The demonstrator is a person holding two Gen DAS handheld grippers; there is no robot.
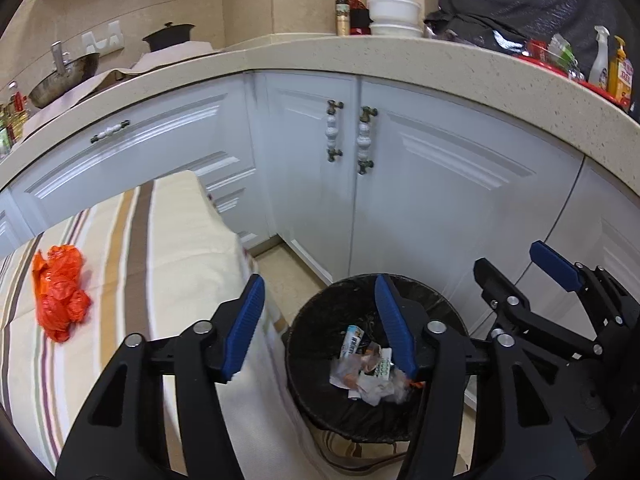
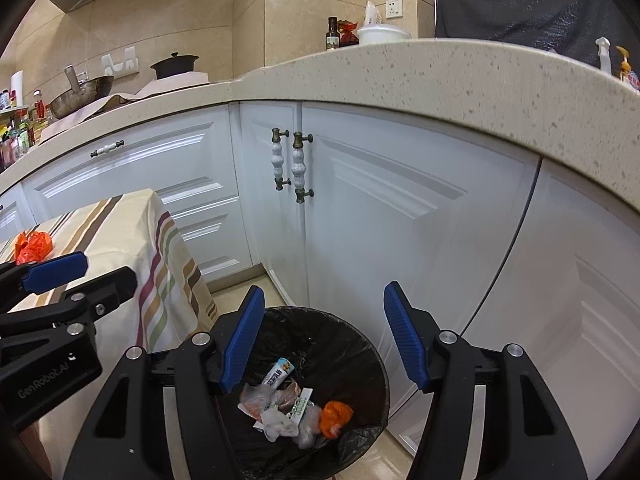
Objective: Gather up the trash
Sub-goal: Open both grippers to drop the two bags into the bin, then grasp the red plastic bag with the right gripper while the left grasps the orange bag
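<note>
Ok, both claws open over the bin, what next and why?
Probably swing the left claw back to the orange bag on the striped table: it looks like the only trash left there, and the bin already holds the rest.

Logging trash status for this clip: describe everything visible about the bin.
The bin is round, lined with a black plastic bag, standing upright and lidless on the tan floor between the striped table and the white cabinets. Inside lie crumpled wrappers, clear plastic and an orange scrap. Both claws hang open above it, touching nothing.

Bright, even indoor light, heavy fisheye bending (dark vignetted corners), slight blur.
</note>
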